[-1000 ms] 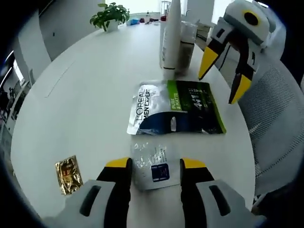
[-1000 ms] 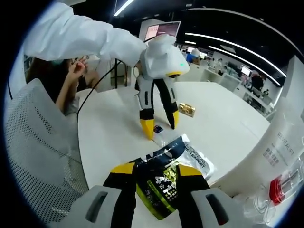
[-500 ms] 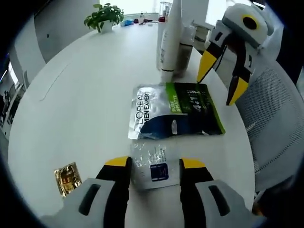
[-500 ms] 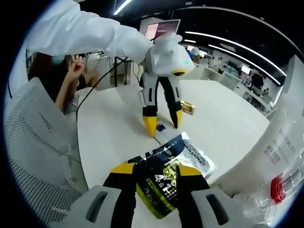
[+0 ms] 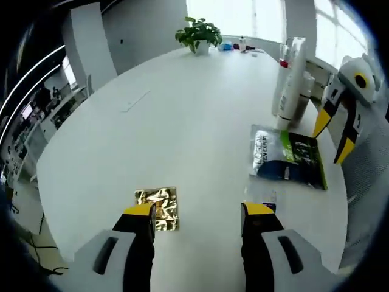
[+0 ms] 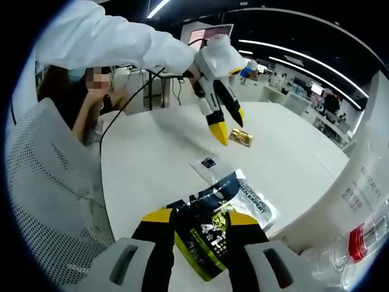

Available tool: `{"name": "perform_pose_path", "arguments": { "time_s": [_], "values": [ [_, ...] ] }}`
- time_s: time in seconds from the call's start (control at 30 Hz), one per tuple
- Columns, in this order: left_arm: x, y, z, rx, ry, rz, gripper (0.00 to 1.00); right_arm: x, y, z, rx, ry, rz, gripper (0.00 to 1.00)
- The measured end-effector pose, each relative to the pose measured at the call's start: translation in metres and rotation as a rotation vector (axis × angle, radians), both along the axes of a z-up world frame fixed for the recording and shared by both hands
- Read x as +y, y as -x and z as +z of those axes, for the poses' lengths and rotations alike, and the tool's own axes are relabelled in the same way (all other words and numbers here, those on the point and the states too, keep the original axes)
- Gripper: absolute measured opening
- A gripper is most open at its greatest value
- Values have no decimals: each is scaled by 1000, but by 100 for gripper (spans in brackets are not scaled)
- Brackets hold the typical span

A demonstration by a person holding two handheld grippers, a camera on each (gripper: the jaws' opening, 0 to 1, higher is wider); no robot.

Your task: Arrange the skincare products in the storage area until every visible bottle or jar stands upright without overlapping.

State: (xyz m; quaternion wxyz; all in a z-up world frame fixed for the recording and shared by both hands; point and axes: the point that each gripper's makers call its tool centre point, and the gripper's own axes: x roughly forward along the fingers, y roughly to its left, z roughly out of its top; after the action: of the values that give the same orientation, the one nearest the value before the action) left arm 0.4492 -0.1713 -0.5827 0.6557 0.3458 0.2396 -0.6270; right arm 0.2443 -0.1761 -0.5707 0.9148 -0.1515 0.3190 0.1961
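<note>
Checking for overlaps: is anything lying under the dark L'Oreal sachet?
The dark L'Oreal sachet lies flat on the white table. The small clear sachet lies beside its corner. Anything beneath is covered.

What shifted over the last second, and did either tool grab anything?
The left tool lifted off the small clear sachet and swung over to the gold foil packet, jaws open, holding nothing. The right tool stayed straddling the L'Oreal pouch without closing. Pouch, sachet and white bottle lie unmoved.
</note>
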Motion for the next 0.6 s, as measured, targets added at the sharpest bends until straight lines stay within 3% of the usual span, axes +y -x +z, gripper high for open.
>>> {"name": "perform_pose_path", "arguments": {
  "time_s": [0.1,0.23,0.53,0.6],
  "values": [
    [4,-12,-3,-16,1,77,51,-1,0,1,-2,-4,-6,26],
    [4,-17,-6,15,11,128,52,0,0,0,1,-7,-4,26],
    [-6,-31,-21,51,2,187,51,-3,-2,1,-3,4,-10,26],
    [-9,-42,-23,46,-1,184,51,-4,-2,0,-2,2,-12,26]
  ]
}}
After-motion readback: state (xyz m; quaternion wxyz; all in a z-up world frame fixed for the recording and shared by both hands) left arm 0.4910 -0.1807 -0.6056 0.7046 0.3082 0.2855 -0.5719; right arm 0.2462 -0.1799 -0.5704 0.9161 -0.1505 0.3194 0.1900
